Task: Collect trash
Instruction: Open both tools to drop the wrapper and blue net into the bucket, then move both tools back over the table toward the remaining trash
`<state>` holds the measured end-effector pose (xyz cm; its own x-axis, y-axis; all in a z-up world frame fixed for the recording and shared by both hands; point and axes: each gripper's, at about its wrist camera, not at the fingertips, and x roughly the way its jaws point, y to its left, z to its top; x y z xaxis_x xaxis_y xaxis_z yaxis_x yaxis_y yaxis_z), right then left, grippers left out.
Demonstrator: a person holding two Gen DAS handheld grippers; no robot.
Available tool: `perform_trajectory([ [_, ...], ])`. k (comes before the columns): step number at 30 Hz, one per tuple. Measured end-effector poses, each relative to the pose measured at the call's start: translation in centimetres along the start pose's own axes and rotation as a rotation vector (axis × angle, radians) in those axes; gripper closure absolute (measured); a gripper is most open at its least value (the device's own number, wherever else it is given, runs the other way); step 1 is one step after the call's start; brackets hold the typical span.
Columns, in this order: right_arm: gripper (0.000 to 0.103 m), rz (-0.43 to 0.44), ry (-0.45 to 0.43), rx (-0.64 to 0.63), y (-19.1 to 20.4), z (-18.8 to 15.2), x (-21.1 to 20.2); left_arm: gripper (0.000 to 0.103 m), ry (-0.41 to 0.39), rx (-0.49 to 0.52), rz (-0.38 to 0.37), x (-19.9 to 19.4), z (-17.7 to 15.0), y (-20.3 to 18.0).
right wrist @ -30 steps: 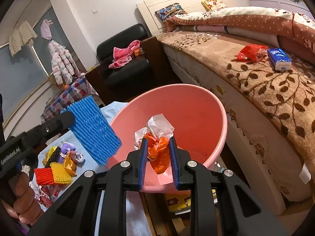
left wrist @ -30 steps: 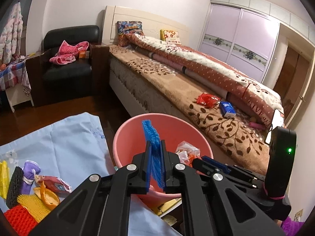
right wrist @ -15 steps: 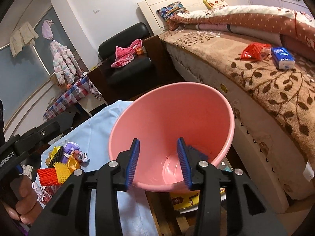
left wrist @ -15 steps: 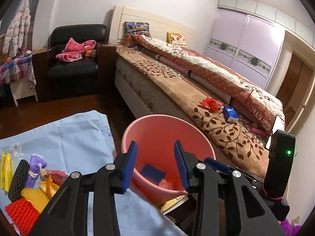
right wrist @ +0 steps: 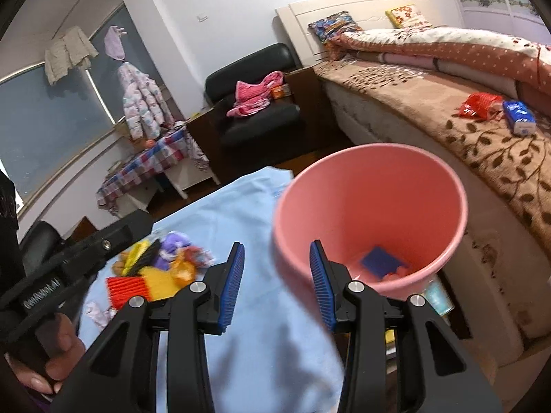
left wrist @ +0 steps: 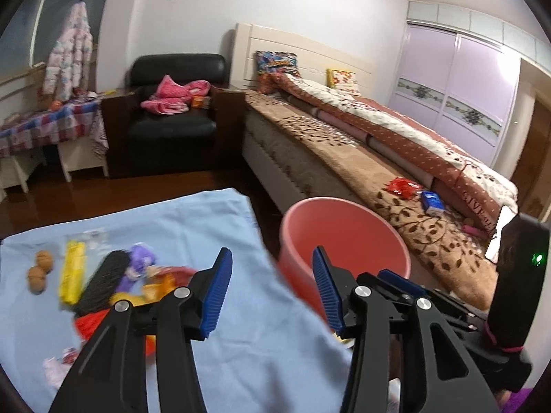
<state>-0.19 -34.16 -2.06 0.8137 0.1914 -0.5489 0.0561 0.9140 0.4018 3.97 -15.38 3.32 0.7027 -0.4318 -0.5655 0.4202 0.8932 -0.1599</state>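
Blue foam and orange wrapper now lie released in the pink bucket (right wrist: 372, 186); left gripper (left wrist: 272, 289) is opening empty, right gripper (right wrist: 277, 280) is held apart empty, and litter at 9 o'clock remains.

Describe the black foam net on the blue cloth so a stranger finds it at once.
Start at the pink bucket beside the bed, then move left across the light blue cloth to the trash pile. The black foam net lies slanted between a yellow strip and a purple wrapper, the pile's only dark piece.

Both wrist views look forward and downward along their own fingers, close over the blue-clothed worktop (left wrist: 206, 227). Shared: pink bucket (left wrist: 344, 227), trash pile (right wrist: 155, 268), bed (left wrist: 344, 151), black armchair (right wrist: 255, 103).
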Motion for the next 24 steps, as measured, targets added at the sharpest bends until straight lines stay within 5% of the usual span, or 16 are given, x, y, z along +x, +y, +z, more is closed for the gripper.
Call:
perform_trajectory([
  [16,0.063,0.221,0.142,-0.247,9.5,-4.1,0.3,0.055,-0.037,-0.114,0.303,-9.4,-5.9,9.9],
  [24,0.063,0.258,0.208,-0.297,11.5,-5.6,0.6,0.055,0.025,-0.263,0.357,-11.8,-9.0,15.1],
])
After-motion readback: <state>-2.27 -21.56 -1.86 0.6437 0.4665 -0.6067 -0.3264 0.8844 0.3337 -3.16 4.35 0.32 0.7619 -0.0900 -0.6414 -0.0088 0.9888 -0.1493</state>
